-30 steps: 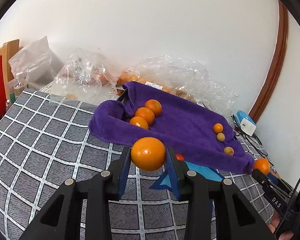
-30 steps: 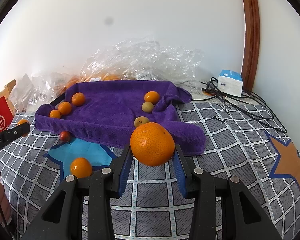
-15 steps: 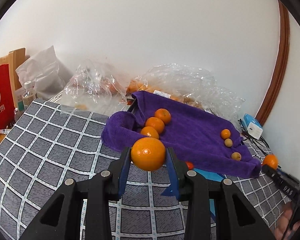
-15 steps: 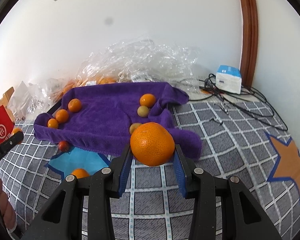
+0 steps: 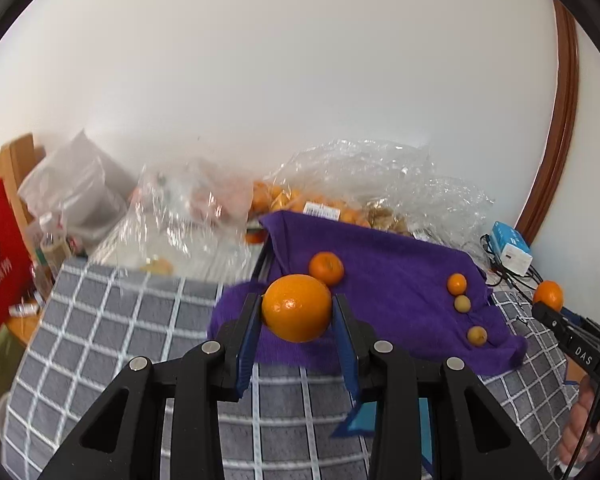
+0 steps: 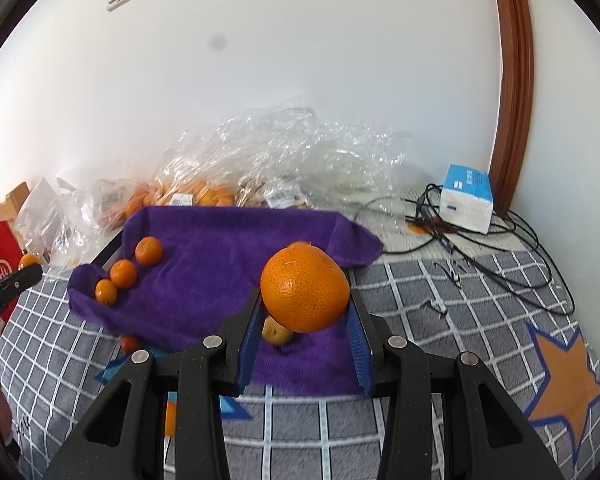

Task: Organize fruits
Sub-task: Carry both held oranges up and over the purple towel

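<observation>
A grey checked cloth [image 5: 112,320] with white grid lines is seen beneath both grippers, and an orange star [image 6: 568,380] is printed on it to the right of the right jaws. Just beyond the jaws a purple towel [image 6: 220,264] is spread, with three small oranges [image 6: 123,274] lined up along its left edge. Behind it, crumpled clear plastic bags [image 6: 292,152] of fruit are piled against a white wall [image 6: 300,60], with a blue-and-white box [image 6: 466,198] and black cables [image 6: 500,256] off to the right. The left gripper [image 5: 296,312] is closed on a smooth, glossy orange [image 5: 297,307], held between its blue pads above the towel's near edge. The right gripper [image 6: 306,300] is clamped on a larger, dimpled mandarin [image 6: 305,290] over the towel.
</observation>
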The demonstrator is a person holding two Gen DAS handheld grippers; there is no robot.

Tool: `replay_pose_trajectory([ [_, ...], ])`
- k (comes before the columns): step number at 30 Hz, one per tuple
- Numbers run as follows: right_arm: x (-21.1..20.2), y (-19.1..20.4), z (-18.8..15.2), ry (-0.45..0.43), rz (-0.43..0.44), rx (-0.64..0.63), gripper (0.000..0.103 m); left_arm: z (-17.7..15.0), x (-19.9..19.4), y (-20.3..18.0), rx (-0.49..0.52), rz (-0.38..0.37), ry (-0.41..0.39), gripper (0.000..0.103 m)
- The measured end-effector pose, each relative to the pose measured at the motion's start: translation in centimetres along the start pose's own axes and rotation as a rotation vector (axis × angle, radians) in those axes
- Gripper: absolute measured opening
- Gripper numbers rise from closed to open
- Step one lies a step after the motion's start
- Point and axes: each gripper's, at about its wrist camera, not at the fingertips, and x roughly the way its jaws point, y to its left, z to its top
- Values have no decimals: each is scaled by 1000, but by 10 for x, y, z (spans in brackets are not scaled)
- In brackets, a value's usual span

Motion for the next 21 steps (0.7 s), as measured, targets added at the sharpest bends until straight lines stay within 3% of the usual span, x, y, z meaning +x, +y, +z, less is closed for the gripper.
replay_pose_trajectory([
  [10, 45, -7, 12, 71, -4, 19, 40, 26, 40, -5, 55, 18, 16, 34],
  [21, 100, 4, 2, 186, 26, -5, 40, 26, 81, -26, 117, 13, 78, 34],
])
